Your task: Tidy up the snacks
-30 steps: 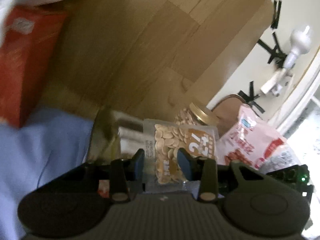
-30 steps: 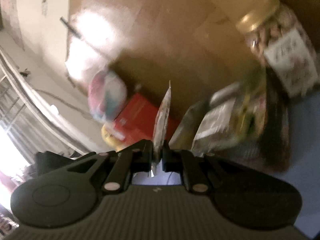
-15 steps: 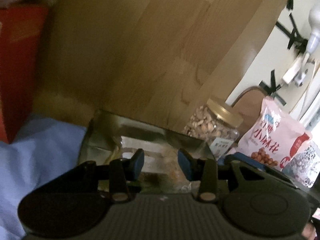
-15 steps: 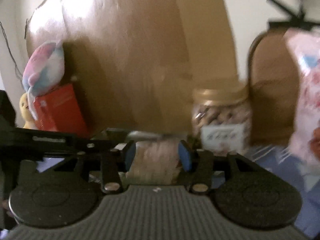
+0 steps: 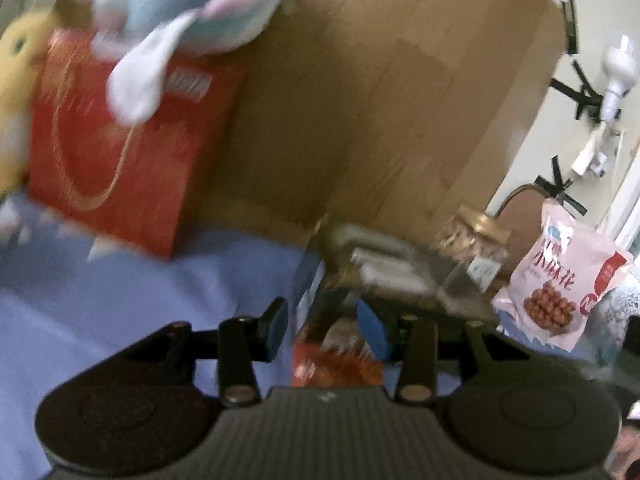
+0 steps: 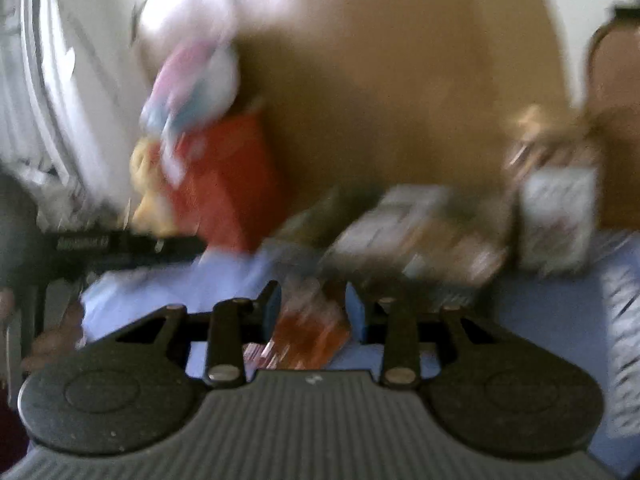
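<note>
From your left wrist, the left gripper (image 5: 322, 326) stands wide with its 2 blue pads holding nothing. An orange-red crinkly snack packet (image 5: 334, 364) lies on the blue cloth (image 5: 120, 300) between and just below the fingers. Beyond it lean flat foil pouches (image 5: 384, 264), then a gold-lidded nut jar (image 5: 476, 244) and a pink snack bag (image 5: 560, 280). Centre the packet's edge between the pads before you close, so it does not slip.

From your right wrist, heavily blurred, the right gripper (image 6: 313, 307) is also spread and empty. What is probably the same orange packet (image 6: 310, 332) sits between its fingers, touching neither as far as shows.
</note>
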{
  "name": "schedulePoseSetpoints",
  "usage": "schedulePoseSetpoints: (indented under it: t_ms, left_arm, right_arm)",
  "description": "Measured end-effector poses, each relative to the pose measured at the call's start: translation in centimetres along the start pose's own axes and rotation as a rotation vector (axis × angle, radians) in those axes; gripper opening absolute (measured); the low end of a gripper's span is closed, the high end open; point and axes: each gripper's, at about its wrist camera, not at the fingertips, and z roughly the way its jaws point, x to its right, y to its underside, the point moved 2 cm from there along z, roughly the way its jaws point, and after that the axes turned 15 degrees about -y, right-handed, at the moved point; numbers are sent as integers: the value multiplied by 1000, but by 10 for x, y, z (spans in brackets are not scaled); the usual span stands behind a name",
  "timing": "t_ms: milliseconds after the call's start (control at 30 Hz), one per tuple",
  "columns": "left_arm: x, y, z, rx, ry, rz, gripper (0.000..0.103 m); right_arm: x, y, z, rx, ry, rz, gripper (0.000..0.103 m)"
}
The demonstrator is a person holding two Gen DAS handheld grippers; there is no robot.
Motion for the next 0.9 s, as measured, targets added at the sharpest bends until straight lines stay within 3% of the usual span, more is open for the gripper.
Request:
schedulePoseSetpoints:
  t_ms: [67,167,300,367,533,667,733,767,900]
  left_arm:
    - [-7,10,13,-62,10,-27,40]
    - [-4,20,34,-138,28,-14,36]
    - [2,34,57,-217,34,13,17]
    - [0,39,60,-201,24,10,12]
    - [-11,40,63,-217,64,-38,12]
    - [-8,41,62,-185,55,-4,12]
    - [-4,41,62,-174,47,12,12]
    - [-4,40,60,-172,49,13,13]
    - [-13,32,48,-127,56,-23,42]
  right_arm:
    - [7,15,19,-59,7,62,38]
    - [29,25,29,-60,13,208,35]
    - [48,27,31,-23,20,319,31]
    - [52,30,34,-28,5,360,29]
    - [51,36,41,10,-102,437,28]
    - [47,36,43,7,-108,420,22]
    - [45,36,41,-2,-114,429,12]
    - [45,36,41,7,-118,436,12]
    - [37,32,29,46,-165,456,7]
